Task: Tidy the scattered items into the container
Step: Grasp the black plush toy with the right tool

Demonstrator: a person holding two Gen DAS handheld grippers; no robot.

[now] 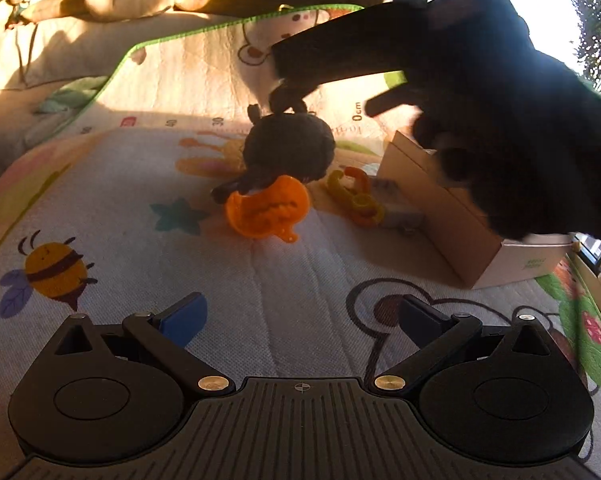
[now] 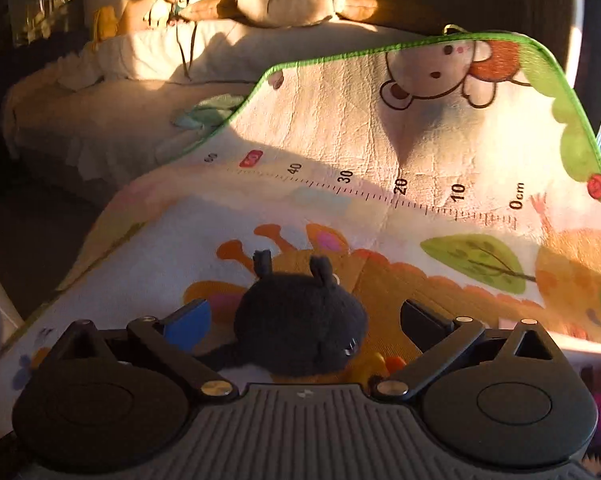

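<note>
Left wrist view: the left gripper hangs over the play mat, fingers wide, nothing between them. Ahead lie a dark plush toy, an orange plastic piece touching its near side, and a yellow-orange toy just beside the cardboard box. The right gripper reaches in from the right above the plush, blurred. Right wrist view: the right gripper, fingers wide, straddles the plush; the pads stand clear of it, the plush resting on the mat
</note>
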